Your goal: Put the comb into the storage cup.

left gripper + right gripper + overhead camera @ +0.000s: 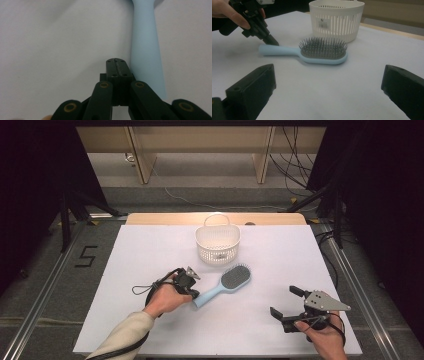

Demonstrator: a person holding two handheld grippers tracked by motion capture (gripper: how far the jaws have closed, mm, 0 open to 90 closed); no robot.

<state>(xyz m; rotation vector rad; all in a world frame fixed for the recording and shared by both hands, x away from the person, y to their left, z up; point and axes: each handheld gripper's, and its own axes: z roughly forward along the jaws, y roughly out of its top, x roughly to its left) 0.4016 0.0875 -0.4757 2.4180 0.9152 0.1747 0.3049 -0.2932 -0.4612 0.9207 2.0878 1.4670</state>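
On the white table (150,320), near the white basket (217,245), the blue hairbrush (225,284) lies flat while the left gripper (194,292), jaws pressed together empty beside its handle, likely nudges it; right gripper (286,304) waits spread; next, open to grasp.

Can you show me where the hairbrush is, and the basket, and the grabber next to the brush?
hairbrush (234,278): high view, on the dark bristle pad.
basket (217,251): high view, on its slatted white front wall.
left gripper (117,67): left gripper view, at the closed jaw tips beside the blue handle.
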